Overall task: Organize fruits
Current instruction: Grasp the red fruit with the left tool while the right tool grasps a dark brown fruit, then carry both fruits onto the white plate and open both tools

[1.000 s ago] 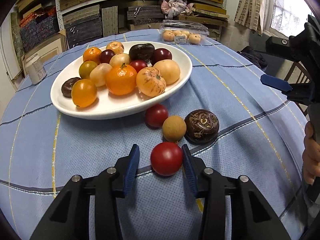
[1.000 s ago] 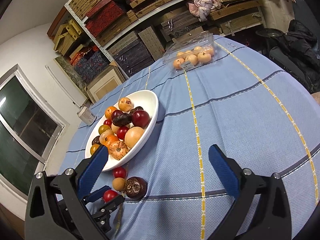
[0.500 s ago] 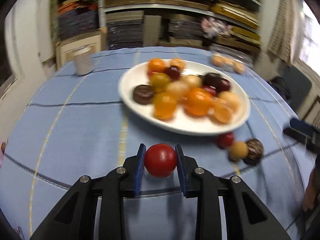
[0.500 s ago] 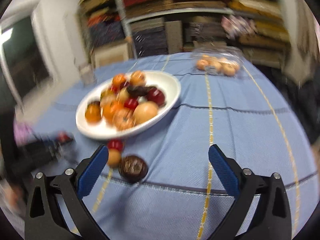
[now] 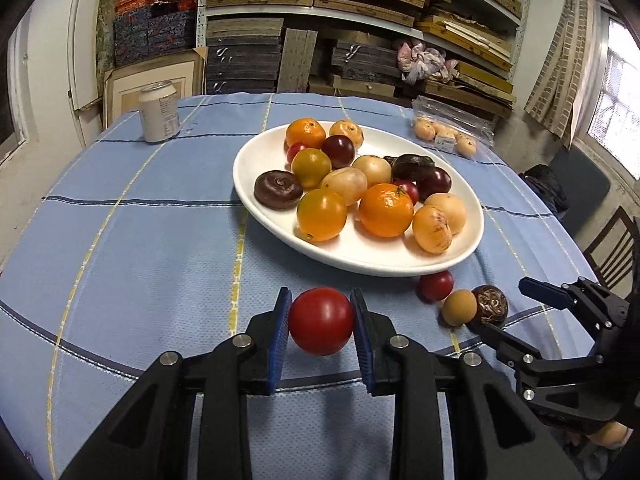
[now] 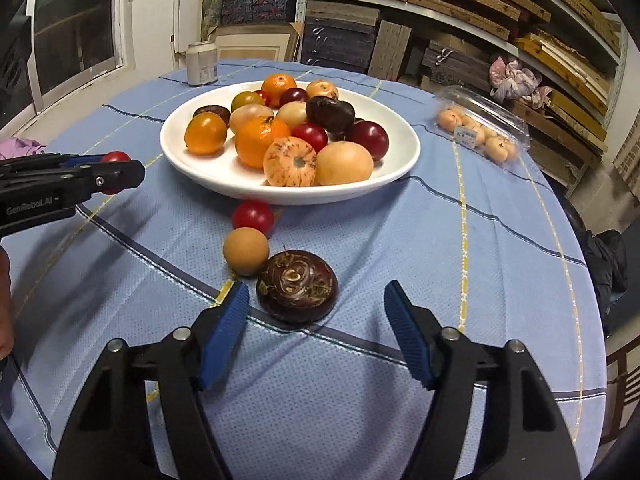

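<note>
My left gripper [image 5: 320,326] is shut on a red tomato [image 5: 321,320] and holds it above the blue cloth, in front of the white plate [image 5: 360,258] that is heaped with several fruits. It shows at the left of the right wrist view [image 6: 114,172]. My right gripper [image 6: 316,332] is open and empty, just behind a dark brown water chestnut [image 6: 297,286]. A tan round fruit [image 6: 245,251] and a small red fruit [image 6: 253,217] lie in a row between the chestnut and the plate [image 6: 400,168].
A drink can [image 5: 159,111] stands at the table's far left. A clear plastic box of small fruits [image 5: 450,128] lies at the far right. Shelves of stacked boards fill the wall behind. A chair [image 5: 612,246] stands at the right.
My left gripper has shut on the red tomato, lifted it and swung left. My right gripper has moved in close behind the water chestnut.
</note>
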Available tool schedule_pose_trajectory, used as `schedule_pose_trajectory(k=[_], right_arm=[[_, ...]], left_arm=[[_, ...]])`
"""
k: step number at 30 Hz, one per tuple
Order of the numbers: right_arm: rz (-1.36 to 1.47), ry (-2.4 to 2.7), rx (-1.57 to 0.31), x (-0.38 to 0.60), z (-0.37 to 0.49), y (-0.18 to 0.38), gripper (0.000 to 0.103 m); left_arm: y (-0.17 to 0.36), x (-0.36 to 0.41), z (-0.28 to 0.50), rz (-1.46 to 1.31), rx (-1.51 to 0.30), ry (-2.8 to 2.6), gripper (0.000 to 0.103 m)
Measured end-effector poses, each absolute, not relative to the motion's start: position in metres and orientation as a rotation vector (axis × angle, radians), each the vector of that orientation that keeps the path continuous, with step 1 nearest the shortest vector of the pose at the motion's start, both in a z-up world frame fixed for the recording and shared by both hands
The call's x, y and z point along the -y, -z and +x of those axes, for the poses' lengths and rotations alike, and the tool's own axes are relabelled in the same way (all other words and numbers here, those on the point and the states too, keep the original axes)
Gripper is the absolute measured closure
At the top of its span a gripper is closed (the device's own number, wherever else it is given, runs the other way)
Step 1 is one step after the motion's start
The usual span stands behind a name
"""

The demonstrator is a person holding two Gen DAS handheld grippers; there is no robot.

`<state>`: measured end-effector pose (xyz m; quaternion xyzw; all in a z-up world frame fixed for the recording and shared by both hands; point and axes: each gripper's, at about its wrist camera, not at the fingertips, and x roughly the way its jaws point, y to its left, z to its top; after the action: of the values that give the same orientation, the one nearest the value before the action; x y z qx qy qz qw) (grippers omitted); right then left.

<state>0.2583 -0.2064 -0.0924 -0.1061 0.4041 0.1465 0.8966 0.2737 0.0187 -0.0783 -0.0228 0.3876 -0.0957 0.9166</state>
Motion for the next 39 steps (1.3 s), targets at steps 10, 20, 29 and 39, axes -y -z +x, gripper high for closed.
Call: schedule_pose_trajectory(k=[10, 20, 29, 39], right_arm=[[-0.217, -0.318, -0.887, 0.201, 0.269, 0.099, 0.046], [-0.221, -0.329, -0.869, 0.197, 0.26, 0.096, 0.059], [-0.087, -0.313, -0.836, 0.218, 0.235, 0.085, 0.059], [0.077, -0.367, -0.764, 0.243, 0.231, 0.026, 0.059]], left_arm=[[0.081, -0.014, 0.275, -0.041, -0.816, 0.208, 0.073], [0.088, -0.012, 0.279, -0.03, -0.841, 0.211, 0.073], [0.092, -0.013, 0.276, -0.037, -0.85, 0.206, 0.073], [0.051, -0.008, 0.279, 0.014, -0.792, 0.219, 0.073]])
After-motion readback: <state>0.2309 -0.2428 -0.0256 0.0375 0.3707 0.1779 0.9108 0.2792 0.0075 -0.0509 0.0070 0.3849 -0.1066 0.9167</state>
